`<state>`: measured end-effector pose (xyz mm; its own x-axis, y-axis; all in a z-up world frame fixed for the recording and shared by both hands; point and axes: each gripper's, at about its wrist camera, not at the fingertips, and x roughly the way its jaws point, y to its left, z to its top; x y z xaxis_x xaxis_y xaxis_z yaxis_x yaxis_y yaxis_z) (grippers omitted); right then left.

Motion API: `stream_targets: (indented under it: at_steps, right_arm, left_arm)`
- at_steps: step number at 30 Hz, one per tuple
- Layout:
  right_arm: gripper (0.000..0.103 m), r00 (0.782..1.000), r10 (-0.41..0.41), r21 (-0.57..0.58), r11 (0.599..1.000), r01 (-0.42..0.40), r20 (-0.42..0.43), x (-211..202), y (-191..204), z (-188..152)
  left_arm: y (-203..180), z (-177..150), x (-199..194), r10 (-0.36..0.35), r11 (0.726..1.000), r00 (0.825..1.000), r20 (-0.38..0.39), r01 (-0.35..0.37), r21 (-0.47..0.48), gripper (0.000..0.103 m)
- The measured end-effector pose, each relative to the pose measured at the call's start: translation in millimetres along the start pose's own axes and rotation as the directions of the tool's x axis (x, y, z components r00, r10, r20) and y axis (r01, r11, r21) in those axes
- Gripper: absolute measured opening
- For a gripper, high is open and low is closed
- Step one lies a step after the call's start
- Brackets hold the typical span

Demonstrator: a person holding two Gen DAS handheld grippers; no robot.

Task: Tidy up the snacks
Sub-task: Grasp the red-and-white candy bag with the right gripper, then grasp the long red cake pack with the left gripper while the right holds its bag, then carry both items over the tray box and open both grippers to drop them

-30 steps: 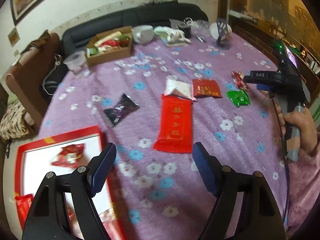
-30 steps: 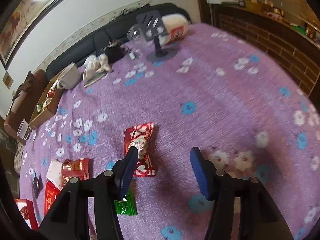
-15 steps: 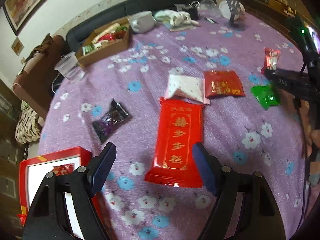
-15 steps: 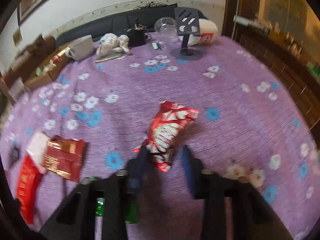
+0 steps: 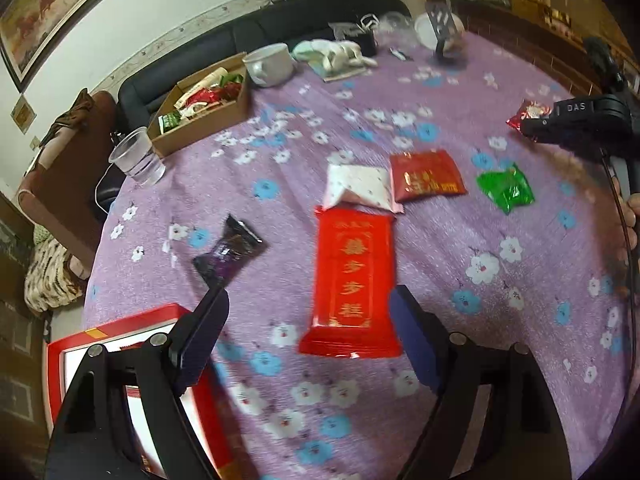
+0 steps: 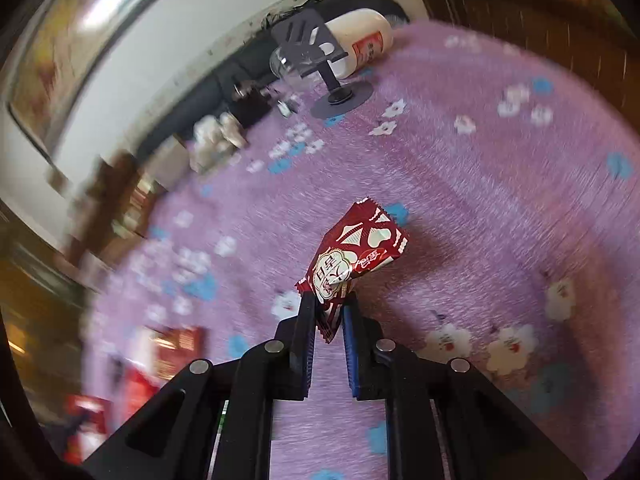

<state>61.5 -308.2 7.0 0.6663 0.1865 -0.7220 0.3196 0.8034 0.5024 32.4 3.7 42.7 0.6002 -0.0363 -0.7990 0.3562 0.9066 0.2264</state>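
Observation:
My right gripper (image 6: 327, 312) is shut on a small red-and-white snack packet (image 6: 354, 258) and holds it above the purple flowered tablecloth; the packet also shows in the left wrist view (image 5: 528, 114). My left gripper (image 5: 308, 328) is open and empty, its fingers either side of the near end of a long red packet (image 5: 354, 280). Beyond that lie a white packet (image 5: 360, 186), a dark red packet (image 5: 426, 174), a green packet (image 5: 506, 188) and a black packet (image 5: 228, 250). A red-rimmed box (image 5: 120, 328) sits at the near left.
A cardboard box of snacks (image 5: 200, 108), a plastic cup (image 5: 136, 156), a grey mug (image 5: 270, 64) and a soft toy (image 5: 340, 54) stand at the far side. A phone stand (image 6: 320, 56) and a white bottle (image 6: 360, 46) stand far right. A black sofa lies behind.
My right gripper has closed on the red-and-white packet and lifted it off the cloth. My left gripper has moved forward from the red-rimmed box to the long red packet.

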Motion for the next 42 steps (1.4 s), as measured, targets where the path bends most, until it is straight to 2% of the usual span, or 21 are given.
stream_targets:
  at_steps: [1, 4, 8, 12, 14, 16, 18, 20, 21, 22, 23, 24, 27, 31, 36, 41, 42]
  right_arm:
    - [0.014, 0.998, 0.062, 0.035, 0.997, -0.062, -0.005, -2, -6, 3]
    - [0.013, 0.984, 0.175, 0.096, 0.980, -0.173, -0.018, -2, -11, 6]
    - [0.013, 0.959, 0.279, 0.138, 0.953, -0.270, -0.056, 3, -9, 4]
    - [0.013, 0.918, 0.387, 0.192, 0.911, -0.366, -0.088, 11, -10, 3]
    - [0.013, 0.899, 0.428, 0.206, 0.892, -0.402, -0.097, 13, -8, 2]
    - [0.013, 0.868, 0.484, 0.229, 0.862, -0.452, -0.109, 16, -6, 1]
    - [0.013, 0.847, 0.518, 0.245, 0.842, -0.480, -0.120, 18, -5, 0]
    - [0.013, 0.830, 0.545, 0.262, 0.824, -0.503, -0.122, 20, -3, -1]
    - [0.013, 0.814, 0.567, 0.275, 0.808, -0.522, -0.121, 21, -3, -1]
    - [0.013, 0.805, 0.580, 0.284, 0.798, -0.532, -0.121, 23, -3, -1]
    - [0.013, 0.796, 0.593, 0.293, 0.787, -0.543, -0.119, 23, -3, -1]
    - [0.013, 0.785, 0.608, 0.302, 0.775, -0.555, -0.118, 24, -2, -1]
    - [0.014, 0.768, 0.628, 0.309, 0.759, -0.572, -0.121, 26, 1, -1]
    - [0.014, 0.763, 0.633, 0.302, 0.759, -0.577, -0.134, 26, 6, -3]
    - [0.014, 0.776, 0.613, 0.271, 0.780, -0.564, -0.147, 24, 12, -5]
    - [0.014, 0.811, 0.559, 0.202, 0.826, -0.527, -0.173, 22, 23, -10]
    - [0.014, 0.827, 0.531, 0.169, 0.846, -0.505, -0.183, 22, 28, -12]
  left_arm:
    - [4, 0, 0, -0.009, 1.000, 1.000, -0.001, 0.009, 0.000, 0.082]
    - [14, -2, 7, -0.011, 1.000, 1.000, -0.014, 0.011, -0.022, 0.082]
    - [8, 0, 20, -0.057, 0.998, 0.998, -0.041, 0.055, -0.044, 0.082]
    - [-14, 3, 28, -0.096, 0.995, 0.993, -0.062, 0.096, -0.016, 0.082]
    - [-18, 4, 40, -0.103, 0.994, 0.989, -0.102, 0.099, -0.038, 0.082]
    - [-19, 4, 51, -0.104, 0.993, 0.985, -0.136, 0.096, -0.070, 0.083]
    - [-17, 3, 53, -0.124, 0.986, 0.985, -0.119, 0.108, -0.126, 0.083]
    - [-20, 2, 52, -0.138, 0.983, 0.985, -0.104, 0.123, -0.135, 0.082]
    - [-21, 2, 51, -0.139, 0.983, 0.986, -0.091, 0.126, -0.133, 0.080]
    - [-22, 1, 49, -0.147, 0.982, 0.986, -0.080, 0.136, -0.134, 0.071]
    - [-22, 0, 47, -0.177, 0.975, 0.982, -0.061, 0.166, -0.145, 0.056]
    - [-23, 0, 45, -0.174, 0.976, 0.984, -0.048, 0.165, -0.139, 0.050]
    - [-27, -4, 42, -0.166, 0.978, 0.986, -0.032, 0.160, -0.137, 0.049]
    - [-34, -12, 31, -0.184, 0.973, 0.983, -0.012, 0.180, -0.141, 0.047]
    - [-34, -30, -2, -0.182, 0.972, 0.982, 0.045, 0.187, -0.142, 0.047]
    - [-14, -55, -54, -0.117, 0.981, 0.984, 0.137, 0.136, -0.140, 0.047]
    - [-7, -60, -61, -0.102, 0.981, 0.984, 0.147, 0.124, -0.147, 0.047]
